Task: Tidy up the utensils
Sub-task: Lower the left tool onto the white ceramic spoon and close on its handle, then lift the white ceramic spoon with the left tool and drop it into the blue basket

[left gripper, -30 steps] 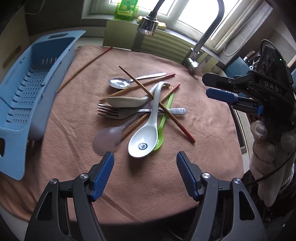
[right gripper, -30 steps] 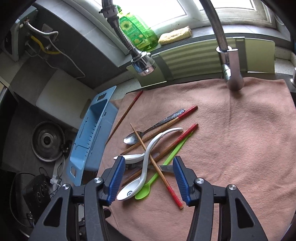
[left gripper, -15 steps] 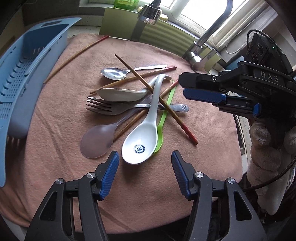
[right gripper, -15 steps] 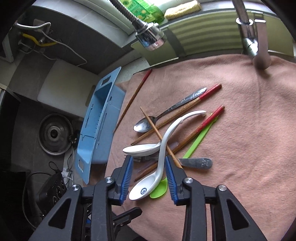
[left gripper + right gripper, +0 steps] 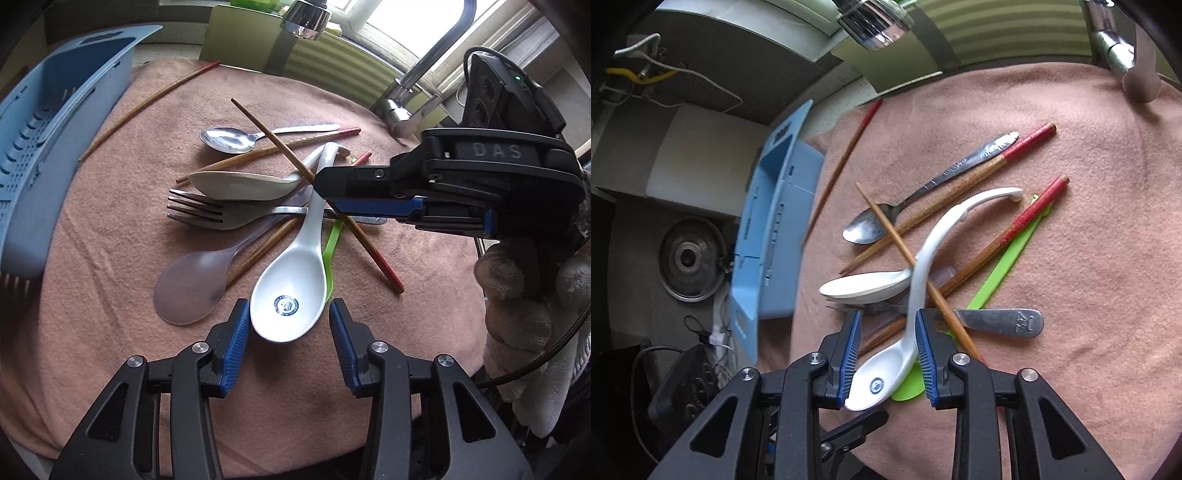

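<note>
We note pink cloth-covered table [image 5: 110,258], pale blue slotted plastic drainer basket [image 5: 55,122] at its left edge, left gripper [image 5: 286,319] fingers apart flanking bowl of white ceramic soup spoon [image 5: 291,291] atop utensil pile, right gripper [image 5: 888,332] fingers apart astride its handle.
</note>
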The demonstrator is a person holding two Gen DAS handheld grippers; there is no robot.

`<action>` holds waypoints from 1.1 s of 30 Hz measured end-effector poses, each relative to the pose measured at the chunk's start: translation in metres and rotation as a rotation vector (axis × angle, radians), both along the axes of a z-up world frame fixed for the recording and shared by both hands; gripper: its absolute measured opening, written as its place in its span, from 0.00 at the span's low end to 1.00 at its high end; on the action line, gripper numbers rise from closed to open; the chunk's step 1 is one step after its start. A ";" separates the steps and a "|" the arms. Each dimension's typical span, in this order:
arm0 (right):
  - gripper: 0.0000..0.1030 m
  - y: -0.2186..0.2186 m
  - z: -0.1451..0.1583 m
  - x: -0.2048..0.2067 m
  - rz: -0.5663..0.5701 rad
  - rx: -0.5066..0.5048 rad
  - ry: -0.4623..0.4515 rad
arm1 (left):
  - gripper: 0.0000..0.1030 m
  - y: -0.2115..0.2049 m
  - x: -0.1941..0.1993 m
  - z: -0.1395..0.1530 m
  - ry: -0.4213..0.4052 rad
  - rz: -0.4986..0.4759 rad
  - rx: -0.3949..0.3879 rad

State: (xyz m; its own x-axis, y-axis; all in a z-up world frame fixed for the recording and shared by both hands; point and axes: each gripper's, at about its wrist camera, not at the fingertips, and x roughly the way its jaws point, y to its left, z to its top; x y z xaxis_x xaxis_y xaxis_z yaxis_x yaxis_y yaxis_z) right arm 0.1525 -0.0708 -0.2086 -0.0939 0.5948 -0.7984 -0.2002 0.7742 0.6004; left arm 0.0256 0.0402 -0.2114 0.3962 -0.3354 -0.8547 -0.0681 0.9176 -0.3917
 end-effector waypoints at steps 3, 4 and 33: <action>0.26 0.003 -0.004 0.002 0.003 -0.023 -0.003 | 0.38 0.001 0.000 0.000 -0.001 -0.004 0.001; 0.26 0.003 -0.005 0.003 0.005 -0.028 -0.005 | 0.38 0.001 0.000 -0.001 -0.002 -0.005 0.003; 0.09 0.003 -0.015 0.006 -0.030 -0.048 -0.001 | 0.38 -0.019 0.013 -0.006 -0.040 -0.050 0.056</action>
